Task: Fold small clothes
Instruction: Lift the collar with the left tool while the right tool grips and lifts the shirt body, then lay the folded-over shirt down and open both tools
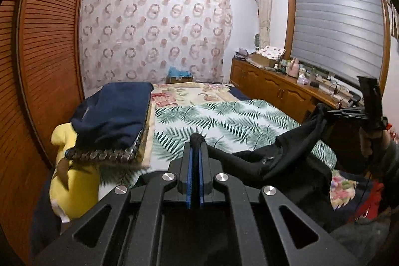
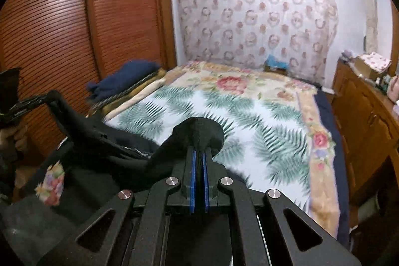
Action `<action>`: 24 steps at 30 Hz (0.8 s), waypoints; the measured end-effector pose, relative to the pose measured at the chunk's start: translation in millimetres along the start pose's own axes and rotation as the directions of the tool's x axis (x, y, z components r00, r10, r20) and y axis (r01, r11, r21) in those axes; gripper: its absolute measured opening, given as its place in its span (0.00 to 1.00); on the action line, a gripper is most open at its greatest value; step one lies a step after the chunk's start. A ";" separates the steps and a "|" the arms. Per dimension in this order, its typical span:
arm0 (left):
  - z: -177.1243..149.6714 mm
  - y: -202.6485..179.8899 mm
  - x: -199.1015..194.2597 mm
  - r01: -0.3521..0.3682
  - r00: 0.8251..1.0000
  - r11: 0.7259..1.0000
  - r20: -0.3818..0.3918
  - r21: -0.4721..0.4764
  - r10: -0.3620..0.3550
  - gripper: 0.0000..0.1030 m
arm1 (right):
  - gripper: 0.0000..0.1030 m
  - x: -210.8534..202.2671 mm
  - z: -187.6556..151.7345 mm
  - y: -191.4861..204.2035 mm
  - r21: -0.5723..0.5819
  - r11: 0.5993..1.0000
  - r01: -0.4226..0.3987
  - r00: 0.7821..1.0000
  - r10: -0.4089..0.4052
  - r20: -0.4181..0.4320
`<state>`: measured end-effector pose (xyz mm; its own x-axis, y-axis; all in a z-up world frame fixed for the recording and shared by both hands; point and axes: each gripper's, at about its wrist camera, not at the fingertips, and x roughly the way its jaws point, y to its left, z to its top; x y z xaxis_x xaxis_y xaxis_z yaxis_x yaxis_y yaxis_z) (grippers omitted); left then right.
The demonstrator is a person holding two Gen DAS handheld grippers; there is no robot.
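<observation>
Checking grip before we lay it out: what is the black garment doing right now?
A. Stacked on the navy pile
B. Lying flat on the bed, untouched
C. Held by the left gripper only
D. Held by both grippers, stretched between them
D: the left gripper and the right gripper are each shut on a bunch of the black garment, which stretches between them above the bed.

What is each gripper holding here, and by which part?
Both hold one black garment: the left gripper and right gripper each pinch a bunched edge, the cloth slung between them above the bed.
</observation>
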<state>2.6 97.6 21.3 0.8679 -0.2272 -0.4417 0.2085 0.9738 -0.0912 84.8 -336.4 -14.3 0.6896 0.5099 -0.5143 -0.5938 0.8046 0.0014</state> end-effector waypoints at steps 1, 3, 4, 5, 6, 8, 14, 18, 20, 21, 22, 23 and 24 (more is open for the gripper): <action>-4.4 0.8 -1.7 -0.002 1.000 1.000 -0.009 -0.006 0.002 0.05 | 0.04 -6.7 -6.2 6.8 -0.012 1.000 0.003 1.000 -0.003 -0.006; -9.6 4.6 -4.9 -0.010 1.000 1.000 -0.027 -0.024 0.010 0.05 | 0.04 -16.3 -13.9 11.9 -0.018 1.000 -0.001 1.000 0.001 -0.009; -11.4 6.3 -8.3 -0.014 1.000 1.000 -0.029 -0.027 0.014 0.05 | 0.04 -20.7 -16.3 13.5 -0.016 1.000 -0.004 1.000 0.004 -0.007; -14.0 8.3 -13.7 -0.023 0.999 0.999 -0.026 -0.032 0.022 0.05 | 0.04 -25.8 -18.8 14.0 -0.015 1.000 -0.004 1.000 0.004 -0.005; -18.6 9.1 -20.5 -0.028 0.999 0.999 -0.022 -0.035 0.027 0.05 | 0.04 -30.1 -19.8 13.3 -0.013 1.000 -0.003 1.000 0.003 -0.002; -19.1 11.7 -30.0 -0.040 0.999 0.998 -0.013 -0.042 0.040 0.05 | 0.04 -37.0 -20.3 14.0 -0.014 1.000 0.000 1.000 0.000 0.001; -15.4 9.4 -54.9 -0.055 0.998 0.998 0.029 -0.023 0.056 0.05 | 0.04 -49.5 -16.1 25.4 -0.024 1.000 0.014 1.000 -0.014 0.012; -24.0 6.5 -46.5 -0.041 0.999 0.999 -0.004 -0.008 0.041 0.05 | 0.04 -41.6 -28.9 36.7 -0.052 0.998 0.034 0.997 -0.037 -0.060; -29.7 2.6 -39.1 -0.032 0.999 0.999 -0.031 0.004 0.032 0.05 | 0.04 -35.2 -33.3 39.4 -0.046 0.999 0.026 0.995 -0.030 -0.096; -31.5 0.5 -35.6 -0.034 0.998 0.999 -0.043 0.013 0.035 0.05 | 0.04 -32.7 -35.6 39.4 -0.042 0.999 0.020 0.994 -0.025 -0.107; -33.2 -1.9 -32.2 -0.038 0.998 0.999 -0.053 0.023 0.040 0.05 | 0.04 -30.3 -37.3 40.2 -0.038 0.999 0.020 0.993 -0.024 -0.117; -34.8 -4.5 -30.6 -0.040 0.997 0.999 -0.061 0.032 0.041 0.05 | 0.04 -28.2 -38.1 40.8 -0.033 0.999 0.020 0.992 -0.024 -0.127; -35.0 -6.0 -30.0 -0.040 0.997 0.999 -0.065 0.036 0.042 0.05 | 0.04 -27.0 -37.6 40.3 -0.029 0.999 0.018 0.991 -0.021 -0.130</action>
<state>-40.4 99.0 3.8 0.8448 -0.1844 -0.5024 0.1898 0.9810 -0.0408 26.6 -329.2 -32.6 0.6424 0.4486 -0.6213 -0.5931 0.8044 -0.0325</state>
